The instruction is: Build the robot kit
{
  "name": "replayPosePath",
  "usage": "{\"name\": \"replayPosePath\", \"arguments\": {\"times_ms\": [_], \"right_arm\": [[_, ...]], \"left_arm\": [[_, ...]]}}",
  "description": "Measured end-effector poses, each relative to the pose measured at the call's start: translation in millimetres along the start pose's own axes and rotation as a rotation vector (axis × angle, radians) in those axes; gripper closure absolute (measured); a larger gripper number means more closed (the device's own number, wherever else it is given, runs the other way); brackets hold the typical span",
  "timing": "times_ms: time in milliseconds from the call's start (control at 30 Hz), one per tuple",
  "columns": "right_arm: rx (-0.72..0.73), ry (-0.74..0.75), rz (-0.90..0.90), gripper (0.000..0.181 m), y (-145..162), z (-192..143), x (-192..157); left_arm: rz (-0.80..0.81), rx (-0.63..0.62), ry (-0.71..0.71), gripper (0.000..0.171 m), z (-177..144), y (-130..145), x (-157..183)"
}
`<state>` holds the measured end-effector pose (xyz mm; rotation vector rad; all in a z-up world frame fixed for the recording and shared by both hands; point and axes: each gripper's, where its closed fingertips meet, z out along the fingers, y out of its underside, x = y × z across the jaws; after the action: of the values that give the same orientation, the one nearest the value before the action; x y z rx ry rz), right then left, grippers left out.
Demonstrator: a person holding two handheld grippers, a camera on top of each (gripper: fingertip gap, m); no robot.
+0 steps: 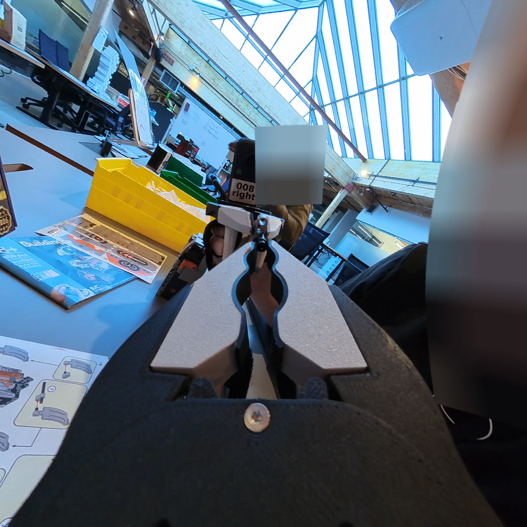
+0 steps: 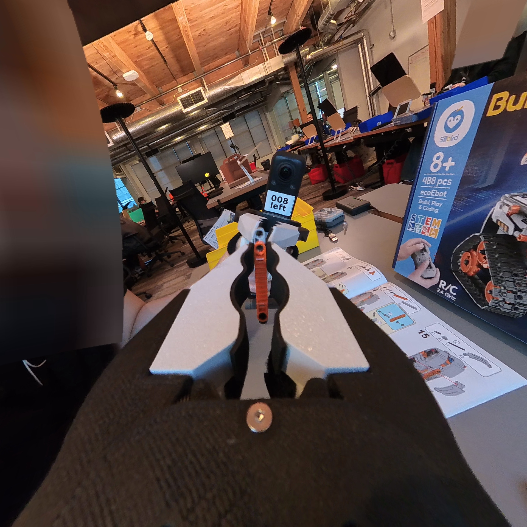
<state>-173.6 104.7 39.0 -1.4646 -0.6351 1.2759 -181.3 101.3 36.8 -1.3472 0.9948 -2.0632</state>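
My left gripper (image 1: 260, 248) is shut on a small grey piece (image 1: 261, 224) with a black pin (image 1: 261, 243) at its near end. It is held up above the grey table (image 1: 71, 322). My right gripper (image 2: 259, 251) is shut on an orange holed beam (image 2: 260, 285) that runs back between its jaws. The two grippers face each other tip to tip. The orange beam's far end meets the grey piece (image 2: 259, 234) held by the left gripper (image 2: 261, 228). In the left wrist view the right gripper (image 1: 256, 224) shows just beyond the grey piece, with a hand behind it.
A yellow bin (image 1: 137, 199) and a green bin (image 1: 182, 174) stand on the table. A partly built black model (image 1: 182, 273), a sticker sheet (image 1: 114, 245) and a blue booklet (image 1: 57, 265) lie nearby. An open instruction booklet (image 2: 399, 313) and the kit's box (image 2: 470, 199) are at the right. Left and right tips are no more than a few centimetres apart. Both grippers' tips are roughly 20 centimeters from the partly built black model (image 1: 182, 273).
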Motion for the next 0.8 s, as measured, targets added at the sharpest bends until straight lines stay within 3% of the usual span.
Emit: {"name": "replayPosePath", "arguments": {"times_ms": [300,433,800], "right_arm": [[0.026,-0.088,0.081,0.176,-0.3,1.0,-6.1],[0.031,-0.071,0.029,0.176,-1.5,0.3,-6.0],[0.020,-0.144,-0.167,0.176,-2.9,-4.2,-28.1]], "left_arm": [[0.001,0.011,0.028,0.169,0.0,-1.3,4.1],[0.014,-0.004,0.024,0.169,1.2,0.6,5.1],[0.359,-0.085,-0.047,0.169,8.2,5.2,25.8]]}}
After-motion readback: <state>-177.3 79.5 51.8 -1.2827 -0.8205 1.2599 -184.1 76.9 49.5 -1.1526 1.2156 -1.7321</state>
